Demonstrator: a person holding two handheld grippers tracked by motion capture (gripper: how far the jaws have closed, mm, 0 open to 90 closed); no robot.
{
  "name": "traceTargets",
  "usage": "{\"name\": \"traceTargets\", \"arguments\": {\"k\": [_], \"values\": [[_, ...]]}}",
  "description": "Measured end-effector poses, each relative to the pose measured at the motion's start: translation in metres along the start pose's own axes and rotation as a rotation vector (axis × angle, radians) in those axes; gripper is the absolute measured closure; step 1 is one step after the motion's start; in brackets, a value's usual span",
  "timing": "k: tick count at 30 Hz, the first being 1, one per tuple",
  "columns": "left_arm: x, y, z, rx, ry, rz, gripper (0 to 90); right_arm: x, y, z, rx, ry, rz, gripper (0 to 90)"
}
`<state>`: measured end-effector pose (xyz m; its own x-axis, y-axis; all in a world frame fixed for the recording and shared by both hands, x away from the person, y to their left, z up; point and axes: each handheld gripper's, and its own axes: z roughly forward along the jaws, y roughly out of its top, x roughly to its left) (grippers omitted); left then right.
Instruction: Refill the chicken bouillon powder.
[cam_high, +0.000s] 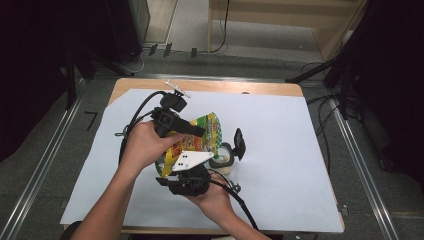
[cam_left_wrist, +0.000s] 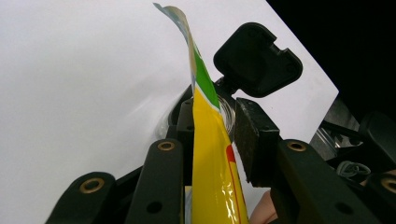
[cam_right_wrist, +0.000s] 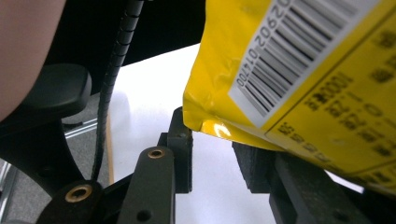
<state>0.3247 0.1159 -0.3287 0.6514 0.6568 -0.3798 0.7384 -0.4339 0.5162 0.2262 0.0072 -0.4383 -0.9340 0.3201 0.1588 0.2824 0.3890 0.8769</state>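
A: Where is the snack bag (cam_high: 192, 142)?

B: It is up off the white sheet (cam_high: 280, 150), near the middle of the table (cam_high: 210, 86), between the two grippers. A small jar (cam_high: 223, 161) with a flipped-up black lid (cam_high: 239, 143) sits just beside it.

A: Which way does the bag point?

B: In the high view its long side runs from the near left up to the far right. In the left gripper view it stands on edge, with its thin top end (cam_left_wrist: 173, 14) pointing up and away.

A: What is the left gripper (cam_high: 200, 131) doing?

B: Its jaws are partly closed. One pad (cam_left_wrist: 185, 126) touches the bag. The other side looks a bit apart, so a firm pinch cannot be told.

A: And the right gripper (cam_high: 186, 176)?

B: Its jaws are partly closed too. The bag's yellow corner (cam_right_wrist: 205, 122) sits over them. Whether they squeeze it cannot be told.
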Motion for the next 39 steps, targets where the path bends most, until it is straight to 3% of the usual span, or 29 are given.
{"name": "traceTargets", "arguments": {"k": [17,39], "values": [[-0.0019,-0.0002,0.0007,-0.002,0.01,0.008,72.3,-0.0022,-0.0023,0.0008,0.005,-0.017,-0.019,70.4],[-0.0013,0.0044,0.0067,0.007,0.001,0.012,72.1,-0.0019,-0.0026,-0.0048,0.004,-0.026,-0.001,70.6]]}}
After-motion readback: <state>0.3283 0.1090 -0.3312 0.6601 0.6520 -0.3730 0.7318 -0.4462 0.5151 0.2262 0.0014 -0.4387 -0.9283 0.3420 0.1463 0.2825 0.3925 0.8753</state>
